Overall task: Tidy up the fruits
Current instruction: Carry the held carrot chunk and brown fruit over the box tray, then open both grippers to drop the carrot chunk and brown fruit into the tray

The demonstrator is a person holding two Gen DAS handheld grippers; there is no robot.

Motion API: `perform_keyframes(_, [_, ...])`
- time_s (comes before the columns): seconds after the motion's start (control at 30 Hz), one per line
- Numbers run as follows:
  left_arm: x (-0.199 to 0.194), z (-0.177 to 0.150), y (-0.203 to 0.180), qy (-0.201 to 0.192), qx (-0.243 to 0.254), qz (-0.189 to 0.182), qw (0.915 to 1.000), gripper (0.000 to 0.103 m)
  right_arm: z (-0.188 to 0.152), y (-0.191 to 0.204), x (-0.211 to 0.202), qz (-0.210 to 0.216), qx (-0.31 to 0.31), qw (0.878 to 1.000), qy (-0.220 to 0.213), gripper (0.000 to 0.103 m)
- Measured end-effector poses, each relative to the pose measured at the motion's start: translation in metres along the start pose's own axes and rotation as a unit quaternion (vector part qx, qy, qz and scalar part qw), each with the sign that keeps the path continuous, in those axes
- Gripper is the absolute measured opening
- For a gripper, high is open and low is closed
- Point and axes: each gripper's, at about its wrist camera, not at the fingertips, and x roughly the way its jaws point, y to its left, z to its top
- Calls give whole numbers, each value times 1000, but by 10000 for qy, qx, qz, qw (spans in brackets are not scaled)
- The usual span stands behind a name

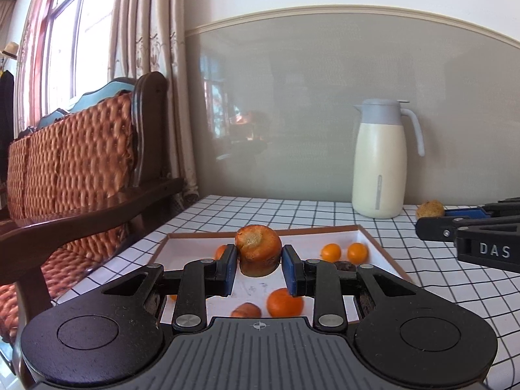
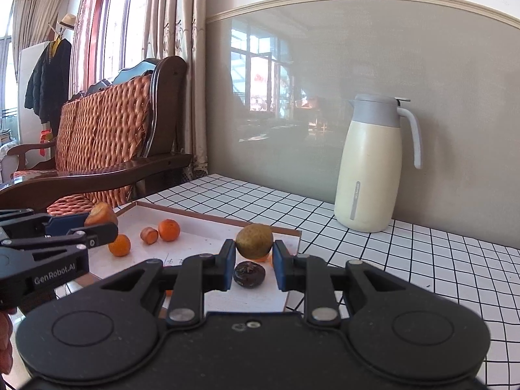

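Left claw grasping carrot chunk | right claw grasping brownish fruit | tray: oranges three

Glossy grey wall panel, beige curtains, sunlit window, wooden armchair w/ woven cushion, grid tablecloth

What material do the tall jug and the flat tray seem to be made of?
The jug looks like cream painted metal or plastic with a matt finish; its grey lid and handle look like plastic. The tray seems to be cardboard: thin brown edges, a plain white matt floor. Neither is certain from these views.
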Motion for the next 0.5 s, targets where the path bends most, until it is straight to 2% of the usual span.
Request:
perform_keyframes(0.3, [15,1,34,39,-54,213,9998,30,11,13,17,50,-56,10000,-46,16])
perform_keyframes(0.5, [28,1,48,89,-135,193,9997,30,15,24,31,25,-174,9998,-3,16])
